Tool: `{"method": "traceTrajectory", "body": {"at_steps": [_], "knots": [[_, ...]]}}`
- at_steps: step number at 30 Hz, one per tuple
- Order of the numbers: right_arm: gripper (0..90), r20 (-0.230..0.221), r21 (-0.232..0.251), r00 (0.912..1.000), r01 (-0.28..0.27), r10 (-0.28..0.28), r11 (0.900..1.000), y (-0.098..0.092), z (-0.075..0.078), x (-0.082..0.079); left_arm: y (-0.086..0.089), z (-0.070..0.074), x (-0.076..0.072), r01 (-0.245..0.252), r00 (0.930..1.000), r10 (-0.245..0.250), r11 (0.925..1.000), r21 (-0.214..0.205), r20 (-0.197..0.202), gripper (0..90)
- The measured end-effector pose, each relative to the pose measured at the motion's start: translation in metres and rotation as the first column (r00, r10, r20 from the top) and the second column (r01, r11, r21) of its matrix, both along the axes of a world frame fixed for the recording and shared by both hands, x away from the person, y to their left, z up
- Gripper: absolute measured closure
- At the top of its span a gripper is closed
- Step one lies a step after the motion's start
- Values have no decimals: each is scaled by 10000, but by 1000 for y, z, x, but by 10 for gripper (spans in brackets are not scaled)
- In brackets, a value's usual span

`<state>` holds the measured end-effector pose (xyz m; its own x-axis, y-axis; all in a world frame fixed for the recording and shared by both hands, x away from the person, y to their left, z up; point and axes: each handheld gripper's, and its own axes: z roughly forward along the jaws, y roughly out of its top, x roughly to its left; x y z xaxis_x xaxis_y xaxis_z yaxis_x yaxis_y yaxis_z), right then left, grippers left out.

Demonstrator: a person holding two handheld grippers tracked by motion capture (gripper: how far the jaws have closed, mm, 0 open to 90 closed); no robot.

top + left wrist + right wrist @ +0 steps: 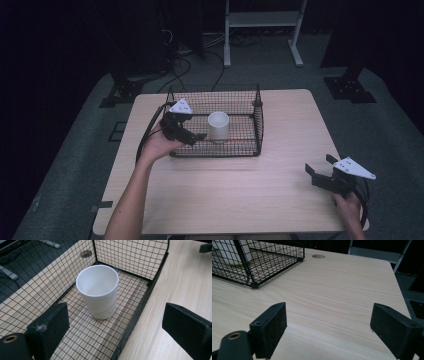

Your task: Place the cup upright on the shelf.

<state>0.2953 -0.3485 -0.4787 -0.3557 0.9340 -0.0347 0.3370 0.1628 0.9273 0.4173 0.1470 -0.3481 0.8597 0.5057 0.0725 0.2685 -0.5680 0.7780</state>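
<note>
A white paper cup (218, 126) stands upright inside a black wire basket (260, 120) at the back middle of the wooden table (290, 135). My left gripper (194, 135) is at the basket's left end and points at the cup. In the left gripper view the cup (98, 291) is empty and stands a little beyond the open left gripper (117, 327). One jaw is inside the basket (135, 315) and the other is outside its wall, neither touching the cup. My right gripper (320, 166) rests open near the table's front right corner, and the right gripper (329, 327) has bare wood between its jaws.
The right gripper view has the basket (274, 257) at its far left, with the cup (245, 252) behind the mesh. A round hole (318, 256) marks the tabletop near the basket. A white metal stand (262, 20) and cables lie on the floor beyond the table.
</note>
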Motion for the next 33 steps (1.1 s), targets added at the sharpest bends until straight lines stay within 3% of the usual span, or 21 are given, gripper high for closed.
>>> {"method": "traceTrajectory", "body": {"at_steps": [8, 13, 33], "knots": [[130, -13, -3, 10000, 24, -24, 10000, 0, 0, 0, 2, 0, -16, 51, 9999, -50, 10000, -70, 100, 66], [131, -14, -17, 10000, 18, -18, 10000, 0, 0, 0, 4, 1, -27, 94, 9991, -83, 9996, -263, 418, 66], [131, -13, -40, 10000, 47, -47, 10000, 0, 0, 0, 10, -20, -67, 249, 9980, -188, 9944, -1024, 605, 66]]}}
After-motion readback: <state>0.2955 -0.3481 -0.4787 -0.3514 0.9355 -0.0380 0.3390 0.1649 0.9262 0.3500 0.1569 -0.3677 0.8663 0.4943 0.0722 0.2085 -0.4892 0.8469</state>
